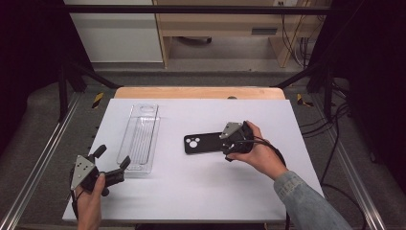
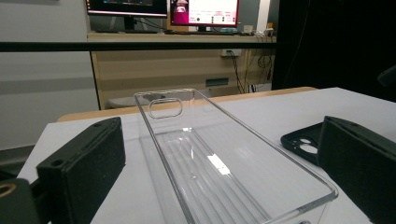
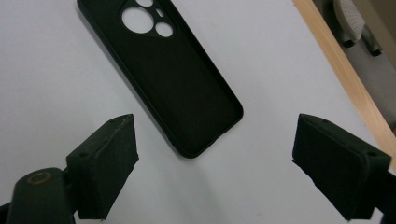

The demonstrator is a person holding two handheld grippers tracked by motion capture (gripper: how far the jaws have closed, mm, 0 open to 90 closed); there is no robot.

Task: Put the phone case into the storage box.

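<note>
Left gripper (image 1: 113, 161) first: we see it at the near left corner of the worktop (image 1: 201, 191), its jaws spread wide and holding nothing, pointed at the near end of the clear tray (image 1: 140, 139). In the left gripper view the two black pads stand either side of that tray's (image 2: 224, 158) near end without touching it. The tray lies lengthwise on the white sheet, empty, with a slot-shaped cutout at its far end.

Moving right, the black phone case (image 1: 203, 143) lies flat on the worktop, open side up, camera holes toward the tray and well apart from it. In the right gripper view the case (image 3: 173, 79) sits just ahead of the jaws, not between them.

Right gripper (image 3: 215, 158) hovers at the case's plain end, jaws also wide apart and empty. In the high view the hand covers that end, so we cannot tell how close the pads are there; probably just short of it.

We judge the work barely begun: nothing is grasped, the case is not yet in the tray, and both the pick-up and the placing remain.
</note>
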